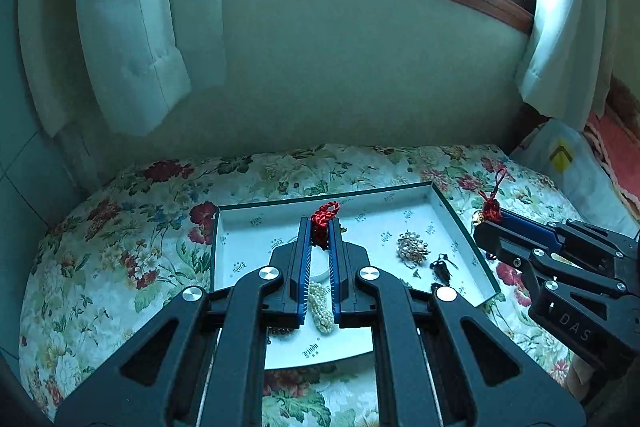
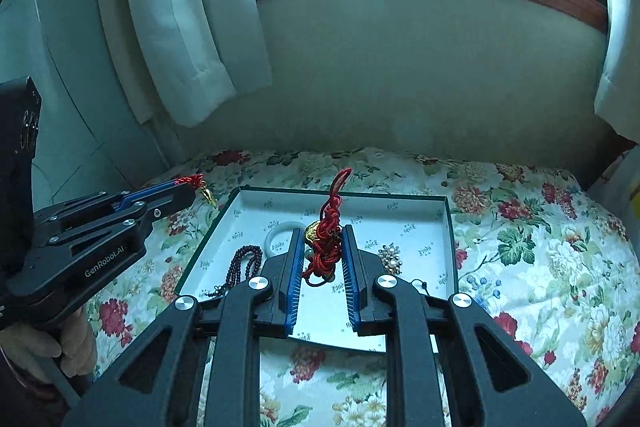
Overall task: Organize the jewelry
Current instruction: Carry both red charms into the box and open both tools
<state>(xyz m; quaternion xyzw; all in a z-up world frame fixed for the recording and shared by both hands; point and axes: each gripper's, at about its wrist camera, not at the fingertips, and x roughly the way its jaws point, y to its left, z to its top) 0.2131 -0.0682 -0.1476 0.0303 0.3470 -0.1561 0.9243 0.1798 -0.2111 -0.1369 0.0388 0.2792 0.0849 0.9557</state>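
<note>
— Where are the red cords?

— One red knotted cord ornament point(image 1: 323, 223) sits pinched between the blue-padded tips of the left gripper point(image 1: 321, 227), just below the middle of the left wrist view. In the right wrist view a second red knotted cord charm with a gold piece point(image 2: 326, 239) hangs between the right gripper point(image 2: 322, 247), its loop sticking up above the tips.

— So both tools are gripping?

— Yes. The left jaws are nearly together, clamped on the cord. The right jaws stand a little wider, but they press the bundle from both sides.

— And under them?

— A shallow white rectangular box with a dark green rim point(image 1: 460, 217) lies on the floral-patterned cloth point(image 1: 120, 227). Both cords are held above it. Inside, at the right of the left view, there is a round pearl-and-gold brooch point(image 1: 413, 247) and a small dark trinket point(image 1: 442, 269) just beside it. A white pearl strand point(image 1: 320, 309) shows between the left fingers. At the left of the right view lie a white bangle ring point(image 2: 282, 233) and a dark brown bead string point(image 2: 244, 265).

— Anyone visible?

— A hand point(image 2: 60, 347) grips the left tool's handle, lower left of the right view.
</note>
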